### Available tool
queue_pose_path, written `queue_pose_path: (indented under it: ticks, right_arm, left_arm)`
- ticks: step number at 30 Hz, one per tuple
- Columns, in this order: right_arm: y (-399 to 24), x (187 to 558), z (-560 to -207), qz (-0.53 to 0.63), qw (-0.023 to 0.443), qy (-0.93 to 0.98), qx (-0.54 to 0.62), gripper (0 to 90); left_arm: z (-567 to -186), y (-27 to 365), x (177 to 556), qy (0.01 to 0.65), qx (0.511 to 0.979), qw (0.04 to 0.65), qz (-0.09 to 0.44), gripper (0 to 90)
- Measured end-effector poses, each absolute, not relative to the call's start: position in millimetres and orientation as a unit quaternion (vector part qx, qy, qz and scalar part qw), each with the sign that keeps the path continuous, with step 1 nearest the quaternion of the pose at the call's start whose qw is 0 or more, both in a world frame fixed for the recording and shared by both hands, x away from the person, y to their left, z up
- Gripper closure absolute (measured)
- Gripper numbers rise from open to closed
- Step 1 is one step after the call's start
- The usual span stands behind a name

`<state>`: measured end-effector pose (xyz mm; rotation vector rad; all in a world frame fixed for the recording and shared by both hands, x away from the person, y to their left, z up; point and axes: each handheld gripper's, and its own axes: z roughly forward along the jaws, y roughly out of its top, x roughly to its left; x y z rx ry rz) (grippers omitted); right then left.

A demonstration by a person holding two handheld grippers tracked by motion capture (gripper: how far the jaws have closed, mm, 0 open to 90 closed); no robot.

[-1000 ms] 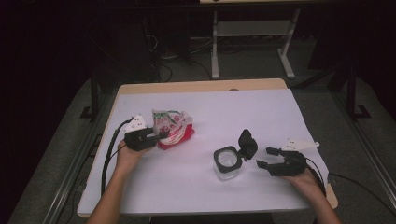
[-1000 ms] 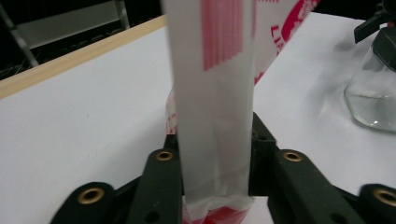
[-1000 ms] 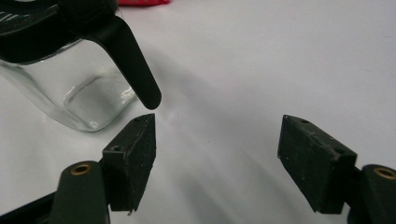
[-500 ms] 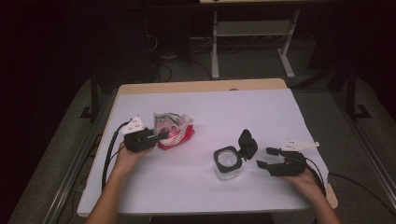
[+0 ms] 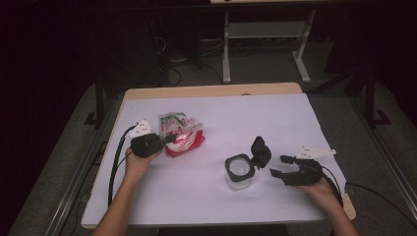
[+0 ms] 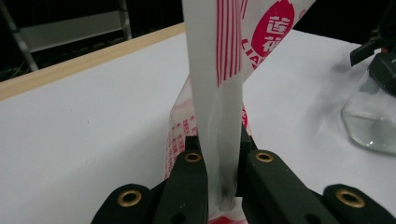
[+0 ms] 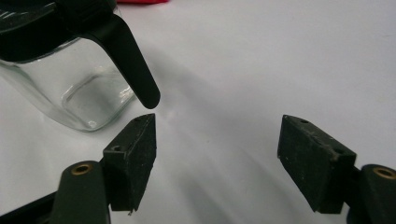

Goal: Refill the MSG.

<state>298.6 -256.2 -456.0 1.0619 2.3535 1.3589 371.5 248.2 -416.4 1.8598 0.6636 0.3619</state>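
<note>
So I've got the white tabletop (image 5: 206, 196) laid out with two things on it: a red-and-white plastic packet (image 5: 181, 133) toward the left and a clear glass jar (image 5: 239, 171) right of centre, its black flip lid (image 5: 260, 151) standing open. My left hand-held gripper (image 5: 167, 140) has just been closing and is now pinched on the packet's thin top edge; in the left gripper view the film (image 6: 224, 140) runs straight up between the jaws. My right hand-held gripper (image 5: 282, 167) sits just beside the jar with its jaws spread wide and nothing in them, one pad (image 7: 133, 161) close under the lid's tab. What worries me is that it's slippery film held only by the edge, so a quick lift could let it slide out or tear. And the jar isn't steadied yet, so a nudge on that open lid could tip it.
</note>
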Motion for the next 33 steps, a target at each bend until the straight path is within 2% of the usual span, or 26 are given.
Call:
queue_pose_path:
  ticks: [14,26,31,33]
  right_arm:
    - [-256.6,298.4,-455.7,0.463,0.114,0.803,0.357,27.6]
    - [-258.3,294.8,-452.8,0.470,0.117,0.798,0.358,27.7]
    - [-256.5,288.0,-446.7,0.468,0.117,0.796,0.364,31.5]
    - [-254.1,285.3,-443.6,0.462,0.118,0.800,0.365,36.9]
  left_arm:
    - [-390.2,251.6,355.5,0.290,0.776,0.542,0.143,90.0]
    - [-370.9,257.5,336.8,0.292,0.762,0.567,0.115,90.0]
    - [-365.1,254.0,331.8,0.285,0.769,0.561,0.111,90.0]
    - [-364.7,253.7,330.2,0.285,0.771,0.560,0.106,90.0]
